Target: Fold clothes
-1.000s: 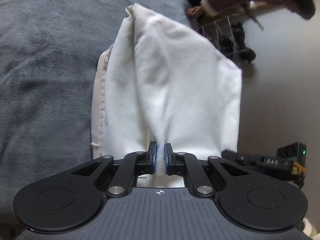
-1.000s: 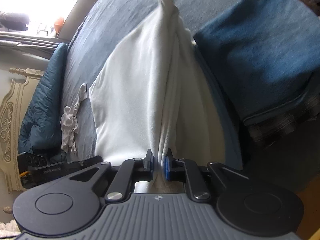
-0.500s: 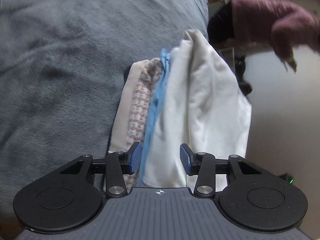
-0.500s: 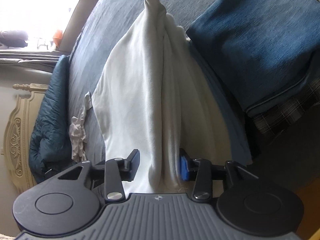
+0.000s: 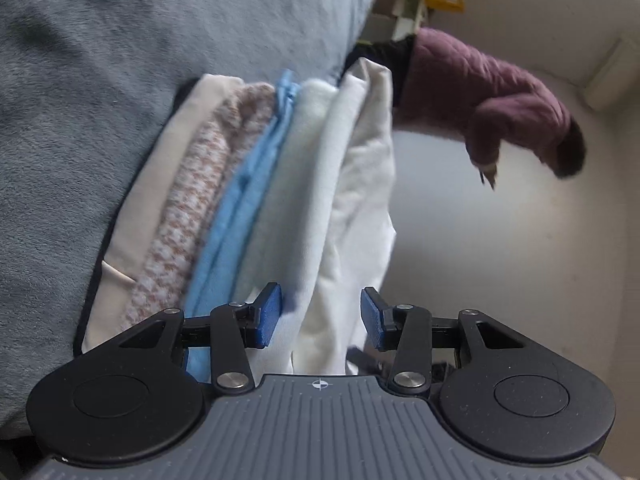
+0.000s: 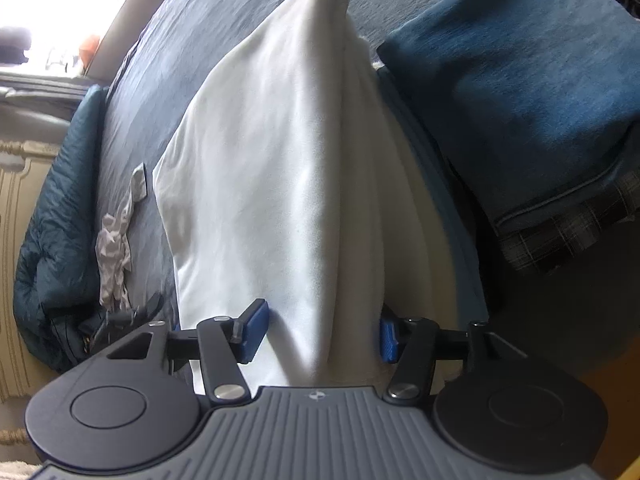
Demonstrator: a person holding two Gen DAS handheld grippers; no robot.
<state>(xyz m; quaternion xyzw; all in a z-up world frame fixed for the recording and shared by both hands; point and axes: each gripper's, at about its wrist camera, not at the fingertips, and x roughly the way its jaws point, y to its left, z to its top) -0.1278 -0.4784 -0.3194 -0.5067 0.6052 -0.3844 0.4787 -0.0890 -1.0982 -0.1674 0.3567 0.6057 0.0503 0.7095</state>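
Observation:
A folded white garment (image 5: 356, 200) (image 6: 280, 168) lies on top of a stack of folded clothes (image 5: 208, 200) on the bed. Below it in the stack I see a pale white piece, a light blue piece (image 5: 244, 184), a pink-and-white checked piece (image 5: 188, 216) and a beige piece (image 5: 160, 184). My left gripper (image 5: 321, 317) is open, its blue pads on either side of the white garment's edge. My right gripper (image 6: 320, 330) is open too, with the white cloth between its pads but not pinched.
A grey-blue bed cover (image 5: 100, 60) (image 6: 216, 12) carries the stack. A folded blue blanket over plaid fabric (image 6: 520, 100) lies to the right. A crumpled white rag (image 6: 114, 248) and a dark teal quilt (image 6: 52, 208) lie to the left. A person's maroon sleeve (image 5: 492, 100) reaches in.
Both grippers were shut on the white garment a second ago and have since opened, letting it go onto the stack. The left view has dropped lower, showing the stack's layered edges.

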